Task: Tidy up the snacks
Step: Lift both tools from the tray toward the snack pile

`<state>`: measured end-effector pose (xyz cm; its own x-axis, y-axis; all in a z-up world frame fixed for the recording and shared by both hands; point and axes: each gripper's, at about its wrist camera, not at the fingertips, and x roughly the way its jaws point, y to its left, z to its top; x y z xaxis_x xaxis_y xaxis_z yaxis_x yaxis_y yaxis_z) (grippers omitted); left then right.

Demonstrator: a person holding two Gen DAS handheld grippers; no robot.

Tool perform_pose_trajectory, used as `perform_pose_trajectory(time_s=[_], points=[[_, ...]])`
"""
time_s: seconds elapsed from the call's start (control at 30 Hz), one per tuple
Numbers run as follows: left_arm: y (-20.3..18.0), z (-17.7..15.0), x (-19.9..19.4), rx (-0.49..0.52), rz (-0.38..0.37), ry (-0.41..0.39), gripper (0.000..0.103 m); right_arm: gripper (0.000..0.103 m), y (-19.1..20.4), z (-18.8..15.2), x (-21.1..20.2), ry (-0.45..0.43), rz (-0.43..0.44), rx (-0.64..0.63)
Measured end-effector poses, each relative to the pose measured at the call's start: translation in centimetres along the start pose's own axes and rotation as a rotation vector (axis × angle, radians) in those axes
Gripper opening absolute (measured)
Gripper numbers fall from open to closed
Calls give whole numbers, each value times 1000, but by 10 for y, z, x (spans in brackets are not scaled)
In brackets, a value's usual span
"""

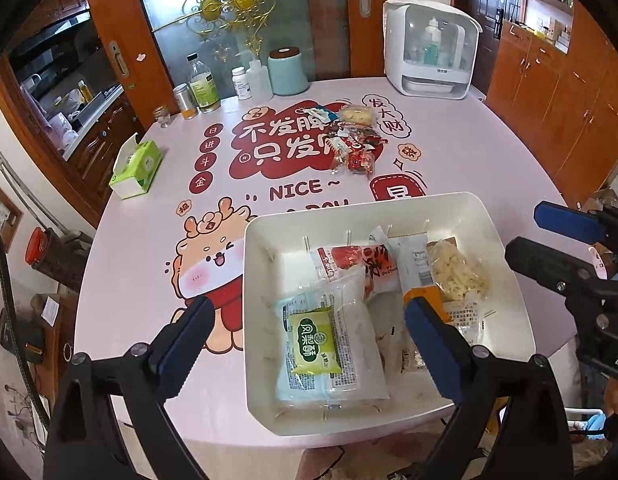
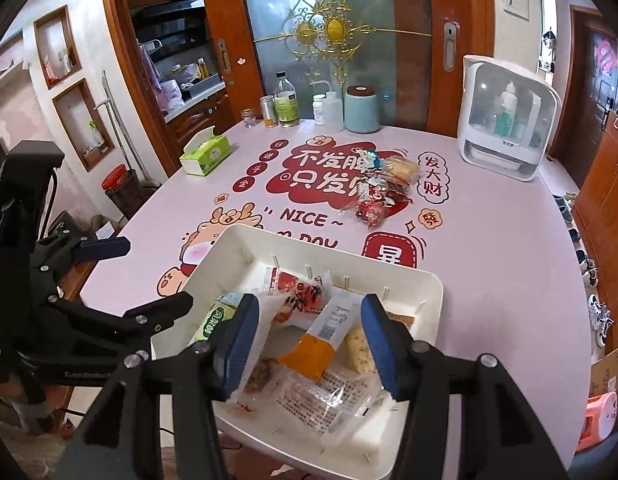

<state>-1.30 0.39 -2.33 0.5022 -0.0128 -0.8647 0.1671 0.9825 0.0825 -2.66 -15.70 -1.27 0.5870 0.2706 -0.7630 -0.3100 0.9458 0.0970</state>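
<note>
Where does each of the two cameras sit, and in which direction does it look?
Left wrist: sits on the left gripper, looking down at the white tray; its fingers stand wide open, and the right gripper shows at the right edge.
Right wrist: sits on the right gripper, open over the tray; the left gripper shows at the left.
Both views share the tray, the snack pile and the pink table.

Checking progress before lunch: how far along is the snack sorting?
Done: several packets already lie in the white tray. In hand: nothing; the left hand-held gripper and the right hand-held gripper hang open over it. Left: the snack pile mid-table still needs moving.
</note>
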Motion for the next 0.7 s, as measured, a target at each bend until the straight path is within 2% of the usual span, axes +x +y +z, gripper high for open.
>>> perform_pose_trajectory(time_s=[0.4,0.7], points=[[-3,0,1,0,1,2,96,54,-3,-1,6,28,4,22],[-4,5,16,26,-13,36,96,54,-10,-1,20,58,3,57]])
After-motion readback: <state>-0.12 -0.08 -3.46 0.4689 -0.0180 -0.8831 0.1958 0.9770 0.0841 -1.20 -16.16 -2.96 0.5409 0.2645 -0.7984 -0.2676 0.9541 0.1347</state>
